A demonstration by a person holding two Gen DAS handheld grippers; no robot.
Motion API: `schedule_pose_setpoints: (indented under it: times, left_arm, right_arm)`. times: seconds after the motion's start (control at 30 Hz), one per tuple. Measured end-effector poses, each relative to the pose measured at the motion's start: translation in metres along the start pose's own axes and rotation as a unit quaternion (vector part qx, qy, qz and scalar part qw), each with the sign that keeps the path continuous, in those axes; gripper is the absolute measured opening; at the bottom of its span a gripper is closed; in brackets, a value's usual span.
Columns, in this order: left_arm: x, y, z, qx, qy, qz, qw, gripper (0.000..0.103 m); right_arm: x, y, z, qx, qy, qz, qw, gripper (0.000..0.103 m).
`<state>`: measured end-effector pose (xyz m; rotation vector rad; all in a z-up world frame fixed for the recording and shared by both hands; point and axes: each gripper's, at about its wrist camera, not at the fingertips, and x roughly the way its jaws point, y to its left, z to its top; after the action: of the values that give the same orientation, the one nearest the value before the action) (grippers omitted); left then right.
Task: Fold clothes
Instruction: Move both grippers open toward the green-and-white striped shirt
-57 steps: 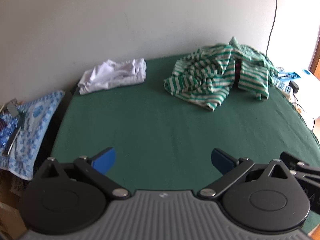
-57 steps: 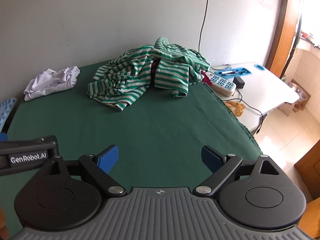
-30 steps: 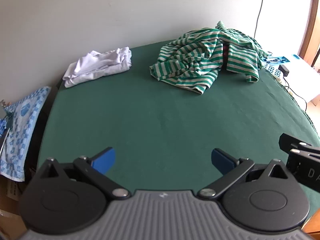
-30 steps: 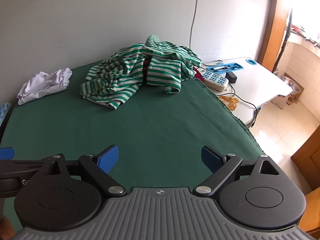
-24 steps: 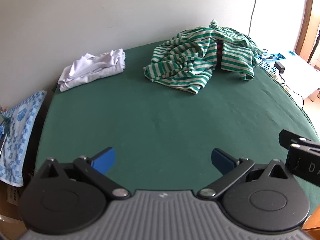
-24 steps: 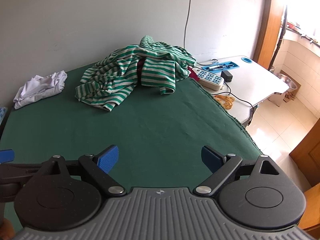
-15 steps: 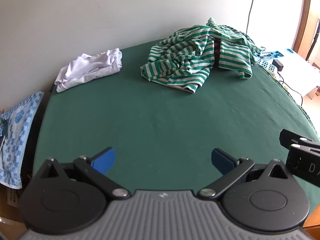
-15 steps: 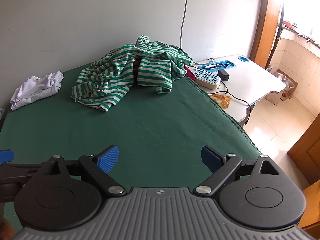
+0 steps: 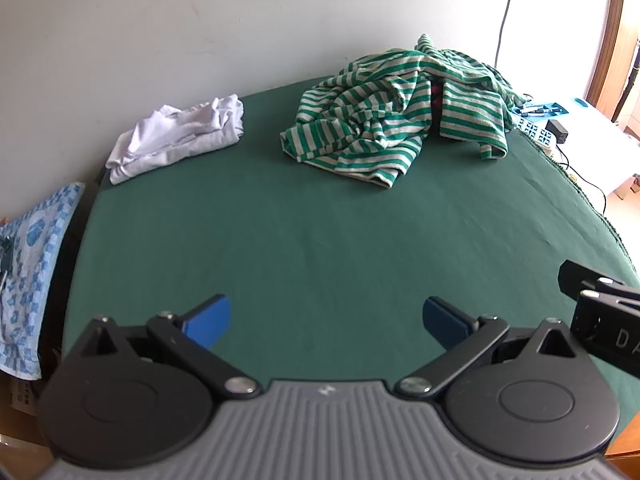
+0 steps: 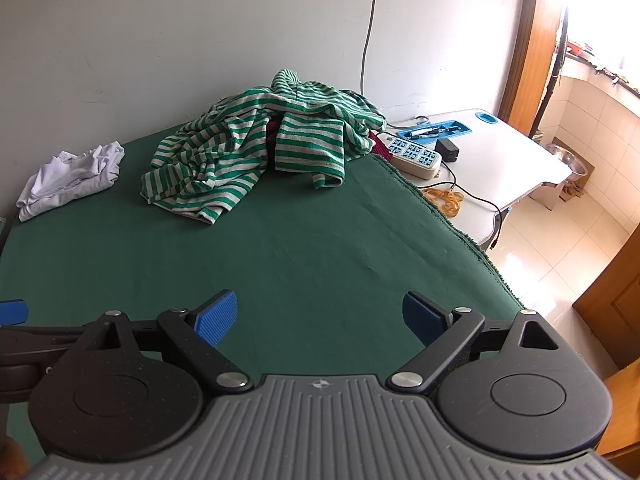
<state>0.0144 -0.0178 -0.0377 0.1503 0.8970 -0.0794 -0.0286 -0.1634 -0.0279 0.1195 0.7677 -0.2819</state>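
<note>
A crumpled green-and-grey striped garment (image 9: 400, 116) (image 10: 256, 152) lies in a heap at the far side of the green-covered table (image 9: 320, 232) (image 10: 300, 248); something dark red shows under it. A folded white garment (image 9: 180, 136) (image 10: 72, 176) lies at the far left. My left gripper (image 9: 326, 318) is open and empty above the near part of the table. My right gripper (image 10: 320, 316) is open and empty, to the right of the left one. Both are well short of the clothes.
A white side table (image 10: 500, 160) stands to the right with a power strip (image 10: 414, 154), a blue pen tray (image 10: 434, 132) and cables. A blue-patterned cloth (image 9: 28, 264) hangs left of the table. The wall runs behind. Tiled floor lies at right.
Both grippers have swung slightly, so the striped heap and white garment have shifted left in both views. The jaws have stayed open and empty.
</note>
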Motion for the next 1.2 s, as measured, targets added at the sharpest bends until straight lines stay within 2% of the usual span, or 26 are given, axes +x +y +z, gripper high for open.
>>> schedule_pose_setpoints:
  times: [0.6,1.2]
  left_arm:
    - [0.006,-0.041,0.006,0.042,0.0,-0.04,0.9983,0.102]
    - [0.01,-0.059,0.005,0.058,0.01,-0.05,0.997,0.102]
  right_arm:
    - [-0.002,-0.036,-0.005,0.028,-0.005,-0.039,0.999,0.091]
    - [-0.002,-0.051,-0.01,0.04,0.001,-0.051,0.998,0.091]
